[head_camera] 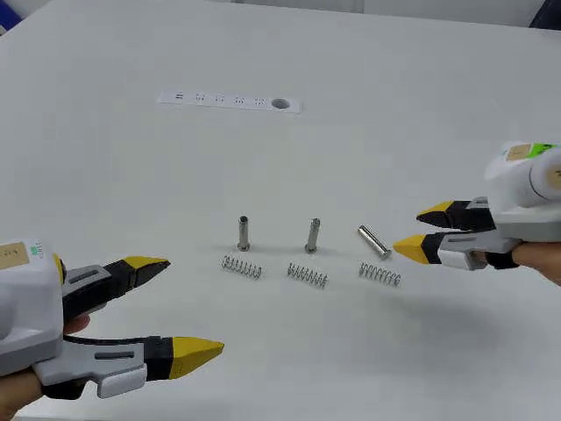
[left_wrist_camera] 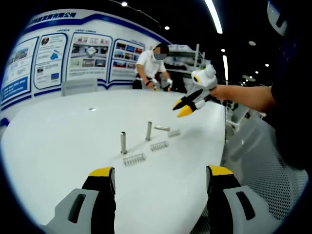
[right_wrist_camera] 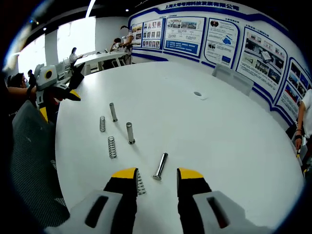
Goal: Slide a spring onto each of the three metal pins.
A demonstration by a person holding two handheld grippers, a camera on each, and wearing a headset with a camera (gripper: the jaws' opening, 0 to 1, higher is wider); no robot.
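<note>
Three metal pins rest on the white table: two upright, the left pin (head_camera: 244, 233) (left_wrist_camera: 123, 142) (right_wrist_camera: 113, 111) and the middle pin (head_camera: 312, 236) (left_wrist_camera: 148, 130) (right_wrist_camera: 130, 132), and a third pin (head_camera: 373, 241) (left_wrist_camera: 162, 128) (right_wrist_camera: 160, 165) lying flat. In front of each lies a spring: left spring (head_camera: 241, 267) (left_wrist_camera: 134, 159) (right_wrist_camera: 102, 123), middle spring (head_camera: 307, 275) (left_wrist_camera: 159, 145) (right_wrist_camera: 112, 146), right spring (head_camera: 379, 274) (left_wrist_camera: 174, 132) (right_wrist_camera: 141, 183). My left gripper (head_camera: 182, 308) (left_wrist_camera: 160, 176) is open, near the table's front left. My right gripper (head_camera: 424, 231) (right_wrist_camera: 155, 174) is open, just right of the flat pin.
A flush socket strip (head_camera: 230, 101) with a round grommet (right_wrist_camera: 197, 93) sits in the table farther back. Display boards (left_wrist_camera: 73, 51) line the wall. A person (left_wrist_camera: 151, 66) stands beyond the table, and other tables (right_wrist_camera: 100, 58) stand in the distance.
</note>
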